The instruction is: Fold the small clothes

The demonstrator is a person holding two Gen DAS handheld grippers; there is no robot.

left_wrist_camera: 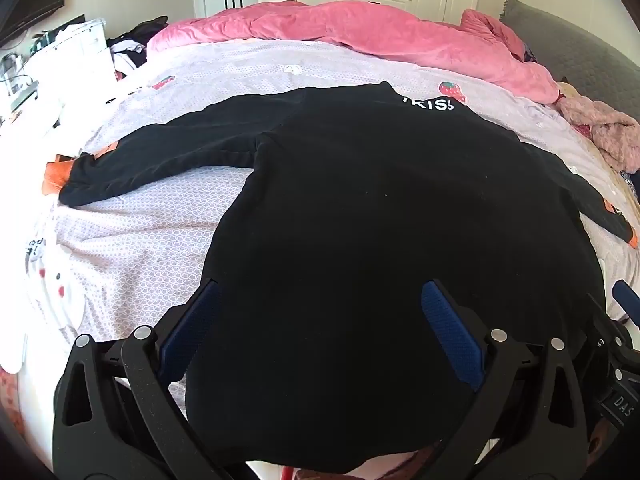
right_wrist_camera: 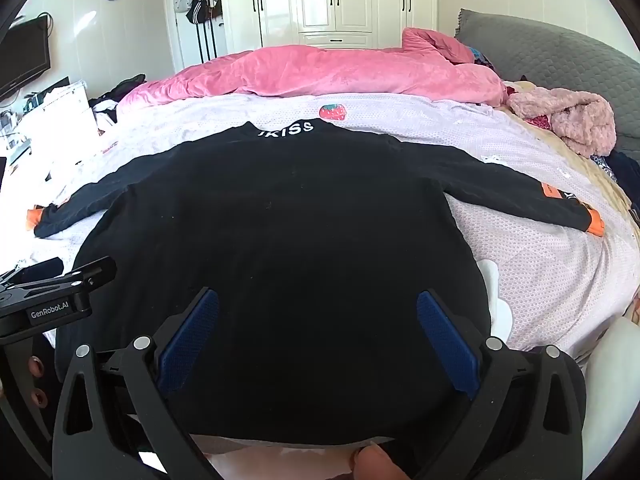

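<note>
a black long-sleeved cotton top with orange cuffs (left_wrist_camera: pixel 360 208) lies flat on the lilac patterned bed sheet (left_wrist_camera: pixel 140 248), sleeves spread. left hand-held gripper (left_wrist_camera: pixel 320 332) and right hand-held gripper (right_wrist_camera: pixel 318 340) hover wide open, empty, above the top's near hem. folding looks unstarted; next likely needs gripping that hem.

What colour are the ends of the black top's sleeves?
Orange cuffs; clearest in the right wrist view.

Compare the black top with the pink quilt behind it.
The black top is spread flat with both sleeves out; the pink quilt lies bunched in a ridge. The top lies nearest the grippers, the quilt along the bed's far side. The top bears white letters; the quilt is plain. Both rest on the lilac sheet.
</note>
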